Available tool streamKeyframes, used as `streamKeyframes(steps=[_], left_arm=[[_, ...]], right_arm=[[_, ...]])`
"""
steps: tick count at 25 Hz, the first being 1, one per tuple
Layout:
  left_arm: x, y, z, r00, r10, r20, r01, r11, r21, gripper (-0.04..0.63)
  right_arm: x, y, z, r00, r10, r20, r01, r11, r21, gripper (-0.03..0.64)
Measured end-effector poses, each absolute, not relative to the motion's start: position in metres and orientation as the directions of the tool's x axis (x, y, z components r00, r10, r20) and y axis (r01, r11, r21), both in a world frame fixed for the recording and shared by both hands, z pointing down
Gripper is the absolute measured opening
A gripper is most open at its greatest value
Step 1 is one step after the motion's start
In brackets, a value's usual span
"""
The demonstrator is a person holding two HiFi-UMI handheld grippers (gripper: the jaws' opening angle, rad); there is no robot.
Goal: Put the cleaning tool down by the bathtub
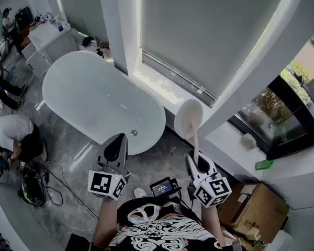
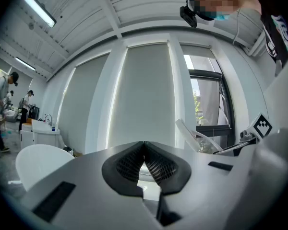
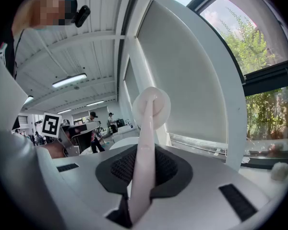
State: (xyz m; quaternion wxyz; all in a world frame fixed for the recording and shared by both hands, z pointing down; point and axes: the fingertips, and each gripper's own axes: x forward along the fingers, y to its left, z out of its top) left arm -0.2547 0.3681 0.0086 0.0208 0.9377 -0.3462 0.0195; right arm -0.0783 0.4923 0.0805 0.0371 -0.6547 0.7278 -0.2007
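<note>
The cleaning tool (image 1: 191,119) is a pale pink handle with a round white pad at its end. My right gripper (image 1: 198,158) is shut on the handle (image 3: 145,162) and holds it upright, its pad (image 3: 153,105) raised toward the window wall. The white oval bathtub (image 1: 99,101) lies on the grey floor to the left of the tool. My left gripper (image 1: 115,148) hovers over the tub's near end, its jaws pressed together with nothing between them (image 2: 144,164).
A white window ledge (image 1: 167,88) runs behind the tub. A cardboard box (image 1: 254,210) sits at the lower right. A crouching person (image 1: 13,137) and cables (image 1: 42,184) are on the floor at the left, a white vanity (image 1: 49,41) beyond the tub.
</note>
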Motion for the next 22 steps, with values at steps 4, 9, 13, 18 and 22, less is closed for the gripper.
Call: streamKeyframes(steps=[4, 9, 13, 18, 22], left_arm=[[-0.235, 0.401, 0.000, 0.754, -0.654, 0.053, -0.656, -0.755, 0.016, 0.017], [-0.220, 0.437, 0.003, 0.741, -0.670, 0.049, -0.670, -0.742, -0.012, 0.017], [-0.206, 0.460, 0.006, 0.736, -0.674, 0.059, -0.674, -0.738, -0.018, 0.017], [-0.195, 0.483, 0.007, 0.720, -0.691, 0.059, -0.691, -0.722, -0.025, 0.017], [-0.189, 0.497, 0.006, 0.709, -0.704, 0.048, -0.703, -0.710, -0.033, 0.017]], right_arm=[[-0.058, 0.519, 0.064, -0.141, -0.979, 0.149, -0.927, 0.078, -0.367, 0.084], [-0.035, 0.546, 0.060, -0.140, -0.982, 0.123, -0.938, 0.092, -0.334, 0.085], [-0.021, 0.567, 0.061, -0.135, -0.983, 0.124, -0.947, 0.091, -0.308, 0.085], [-0.007, 0.587, 0.066, -0.151, -0.983, 0.103, -0.937, 0.109, -0.332, 0.086], [-0.003, 0.598, 0.066, -0.170, -0.981, 0.088, -0.930, 0.130, -0.344, 0.086]])
